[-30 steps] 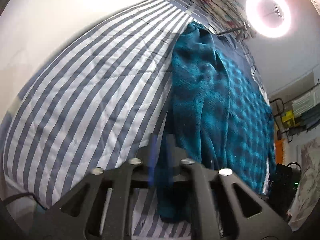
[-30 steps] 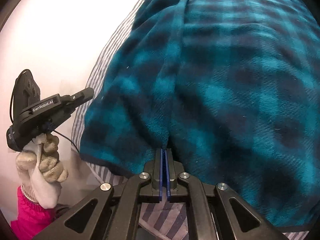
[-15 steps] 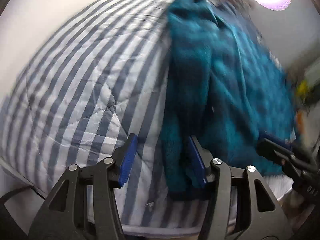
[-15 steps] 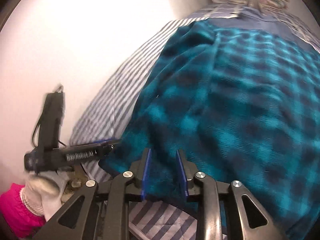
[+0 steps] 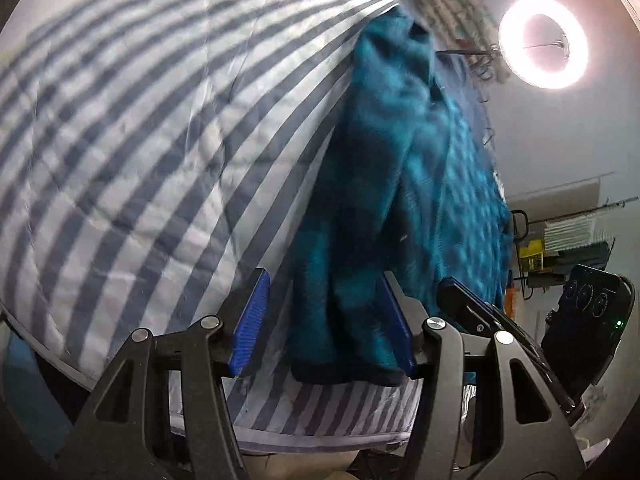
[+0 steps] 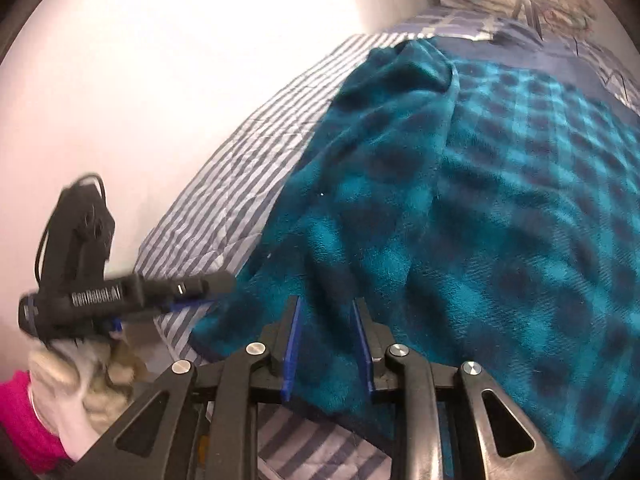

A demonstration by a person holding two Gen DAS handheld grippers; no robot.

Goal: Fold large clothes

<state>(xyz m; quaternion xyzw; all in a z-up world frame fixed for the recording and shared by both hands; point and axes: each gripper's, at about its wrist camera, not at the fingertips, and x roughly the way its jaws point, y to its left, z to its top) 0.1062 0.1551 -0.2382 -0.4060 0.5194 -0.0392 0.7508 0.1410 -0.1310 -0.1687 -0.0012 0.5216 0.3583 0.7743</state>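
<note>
- Teal and dark-blue checked fleece garment (image 6: 460, 208): it lies spread over the grey-and-white striped quilt (image 5: 132, 152) on the bed, its near hem close to the front edge of the bed. One long side is turned back over itself, so a thick doubled ridge runs away from the hem.
- Left gripper (image 5: 326, 322): jaws stand well apart, released. The doubled ridge of fleece lies between the blue pads; the right-hand pad looks to brush the cloth, though blur makes that uncertain. Neither pad presses it.
- Right gripper (image 6: 326, 344): jaws stand a little apart, released, with the hem of the garment between them and no squeeze visible.
- Person: a hand in a pale knitted glove (image 6: 86, 376), with a pink cuff (image 6: 24, 420) below it, carries the left gripper at the bed's corner.
- Stage, by judgement: one lengthwise fold appears laid and let go; the next grasp is not yet taken.
- Risk one: the fleece is thick and springy, so the doubled ridge may slump open once left alone, leaving a crooked edge.
- Risk two: a closing pad may catch only the upper layer, or pinch the quilt with it, and drag the bedding on the lift.
- Risk three: the hem sits near the bed's edge; a pull toward the person could slide the whole garment off.
- Surroundings: a lit ring lamp (image 5: 544, 42) glares at upper right, washing out detail there.
</note>
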